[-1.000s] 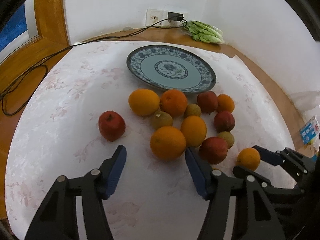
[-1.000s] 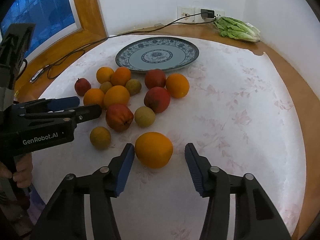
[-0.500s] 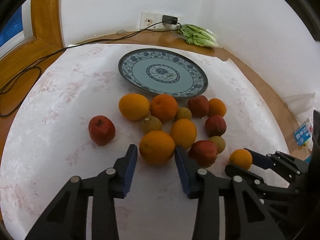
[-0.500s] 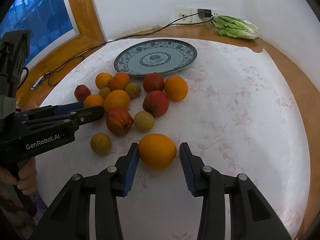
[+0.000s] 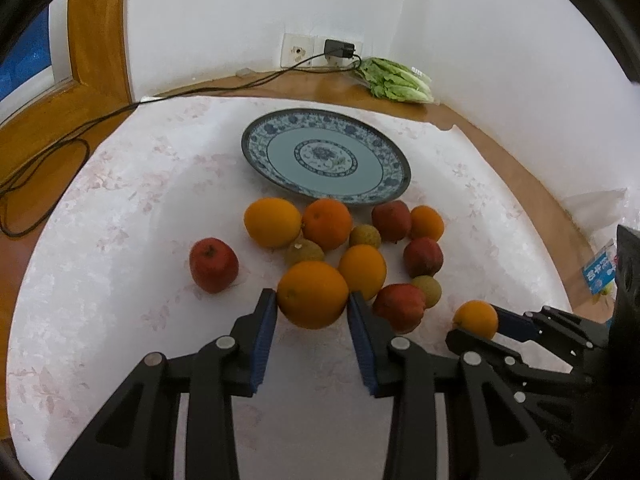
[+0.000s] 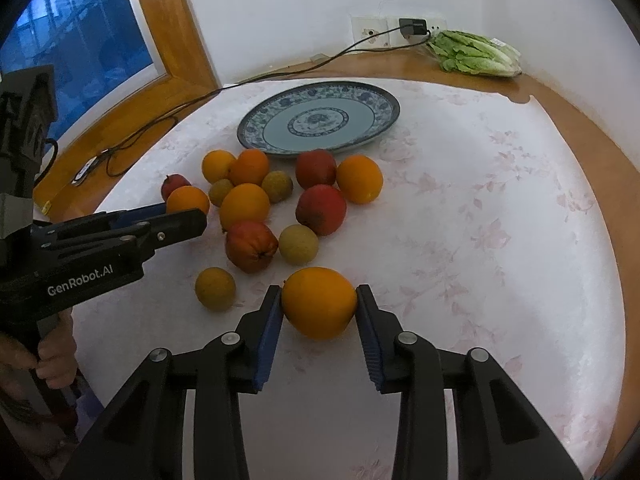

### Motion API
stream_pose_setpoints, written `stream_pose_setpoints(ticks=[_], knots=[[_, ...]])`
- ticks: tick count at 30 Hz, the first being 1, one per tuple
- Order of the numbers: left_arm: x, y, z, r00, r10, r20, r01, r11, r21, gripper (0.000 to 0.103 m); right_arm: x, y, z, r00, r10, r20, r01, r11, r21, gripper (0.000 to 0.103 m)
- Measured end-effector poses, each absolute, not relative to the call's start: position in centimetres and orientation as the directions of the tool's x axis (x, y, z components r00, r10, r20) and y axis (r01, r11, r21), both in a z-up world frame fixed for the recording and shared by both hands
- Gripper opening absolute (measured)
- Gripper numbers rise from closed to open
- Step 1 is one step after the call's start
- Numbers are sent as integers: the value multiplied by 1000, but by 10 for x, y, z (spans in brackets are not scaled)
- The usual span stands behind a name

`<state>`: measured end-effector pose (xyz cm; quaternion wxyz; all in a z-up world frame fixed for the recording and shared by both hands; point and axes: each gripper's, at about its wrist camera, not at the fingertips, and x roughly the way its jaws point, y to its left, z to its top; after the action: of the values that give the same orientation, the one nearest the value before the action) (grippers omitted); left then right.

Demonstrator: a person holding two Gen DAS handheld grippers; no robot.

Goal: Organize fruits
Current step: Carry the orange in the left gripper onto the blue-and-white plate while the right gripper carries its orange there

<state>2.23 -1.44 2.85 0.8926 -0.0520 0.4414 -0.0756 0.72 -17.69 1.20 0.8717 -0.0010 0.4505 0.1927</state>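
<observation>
The black left gripper (image 6: 182, 216) read "GenRobot.AI", its fingers pinching a round orange fruit (image 5: 313, 294). The right gripper's (image 6: 319, 304) fingers were closing, pressed on another orange fruit (image 6: 319, 302) at six o'clock on the white floral-clothed desk (image 6: 480, 240).

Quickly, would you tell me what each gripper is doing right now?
Left gripper: shut on an orange.
Right gripper: jaws closing, pads pressing another orange.

Your left gripper (image 5: 312, 306) pads press both sides of the near orange (image 5: 312, 294). Right gripper (image 5: 478, 326) at lower right clamps a small orange (image 5: 475, 319). Plate (image 5: 256, 136) beyond, bare.
</observation>
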Motion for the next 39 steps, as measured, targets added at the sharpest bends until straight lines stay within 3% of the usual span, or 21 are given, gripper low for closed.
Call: stream_pose_setpoints(ticks=[16,39], knots=[[29,-12,66,612,-190,-767,104,982,-161,38,11,-175,50,514,393,-763,-399,897,193,37],[86,-7,95,629,-180,-756,62,981,-183,38,82,-172,90,503,408,-762,-415,887,201,38]])
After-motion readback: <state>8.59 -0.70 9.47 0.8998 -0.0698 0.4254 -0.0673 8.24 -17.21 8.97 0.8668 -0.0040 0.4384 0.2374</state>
